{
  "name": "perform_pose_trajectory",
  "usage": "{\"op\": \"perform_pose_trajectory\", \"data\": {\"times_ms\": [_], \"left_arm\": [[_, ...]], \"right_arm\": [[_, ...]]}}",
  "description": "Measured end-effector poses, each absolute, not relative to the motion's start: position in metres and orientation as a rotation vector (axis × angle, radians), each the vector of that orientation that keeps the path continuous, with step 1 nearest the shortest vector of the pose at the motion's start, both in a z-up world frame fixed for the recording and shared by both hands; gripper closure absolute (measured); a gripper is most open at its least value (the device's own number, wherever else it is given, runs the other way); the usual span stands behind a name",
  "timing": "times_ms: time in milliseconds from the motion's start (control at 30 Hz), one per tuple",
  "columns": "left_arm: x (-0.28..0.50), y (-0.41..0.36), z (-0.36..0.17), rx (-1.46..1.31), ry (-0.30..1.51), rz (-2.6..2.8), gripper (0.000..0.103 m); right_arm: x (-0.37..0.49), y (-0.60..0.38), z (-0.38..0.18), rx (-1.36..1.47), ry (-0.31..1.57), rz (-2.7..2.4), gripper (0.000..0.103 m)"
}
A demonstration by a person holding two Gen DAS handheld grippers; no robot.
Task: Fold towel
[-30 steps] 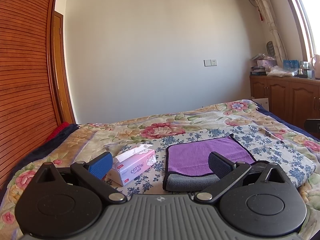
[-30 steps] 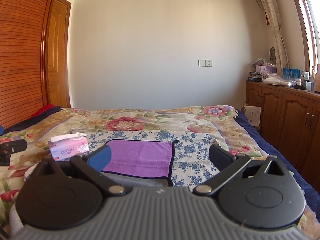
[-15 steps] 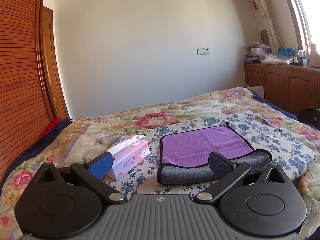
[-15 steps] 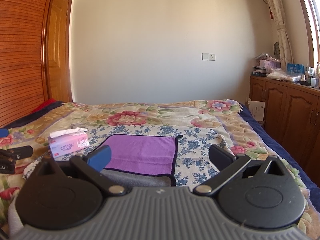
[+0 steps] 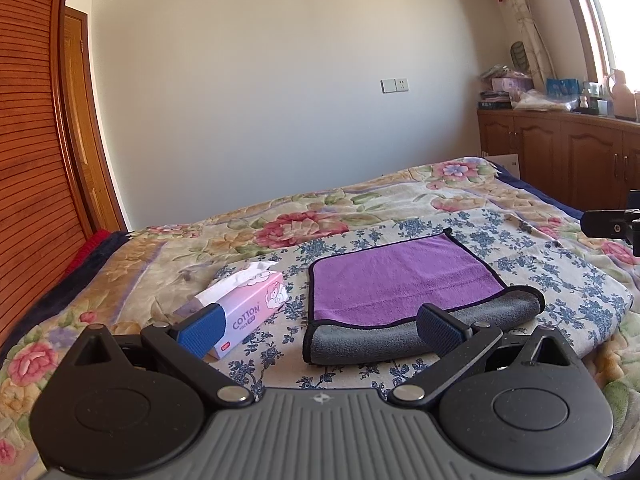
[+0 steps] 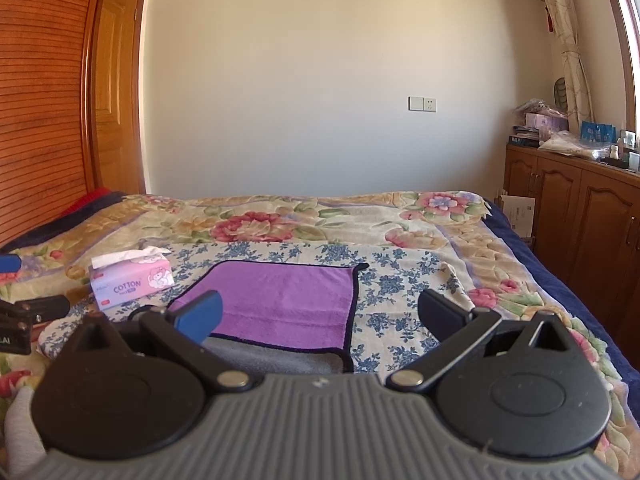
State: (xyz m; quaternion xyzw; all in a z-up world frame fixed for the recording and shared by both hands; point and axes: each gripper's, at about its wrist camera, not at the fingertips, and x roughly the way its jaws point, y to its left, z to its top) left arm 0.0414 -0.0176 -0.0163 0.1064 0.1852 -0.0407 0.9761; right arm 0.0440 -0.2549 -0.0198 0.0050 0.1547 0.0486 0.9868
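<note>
So both claws are spread wide with nothing in them. The left gripper (image 5: pixel 318 330) hovers just short of the towel's near edge, and the right gripper (image 6: pixel 320 314) hangs over the towel's near right corner, not touching cloth as far as I can tell.

The towel (image 5: pixel 400 284) lies flat on the blue-flowered sheet (image 5: pixel 560 284) on the bed. It already looks folded once: purple face on top, with the grey side showing as a rolled lip along the near edge (image 5: pixel 400 340). So I'd guess we're between folds, lining up for the next one.

Next move, in my opinion: pick two corners of that doubled edge, close on both layers together, and carry them across to the far edge. The thick grey lip is the tricky bit, since it's easy to grab only the top layer.

Left of the towel, just beside it, sits a pink tissue box (image 5: pixel 244 306), close enough to bump if the left claw swings wide. Past the towel there's the big floral bedspread (image 6: pixel 280 216), then wooden cabinets (image 6: pixel 580 208) off to the towel's far right.
</note>
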Motion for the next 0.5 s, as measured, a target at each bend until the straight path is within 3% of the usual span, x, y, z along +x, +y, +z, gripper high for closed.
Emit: {"op": "perform_pose_trajectory", "data": {"times_ms": [500], "left_arm": [[0.071,-0.017,-0.023,0.200,0.421,-0.090,0.000]], "right_arm": [[0.065,-0.254,-0.028,-0.004,0.363,0.125,0.000]]}}
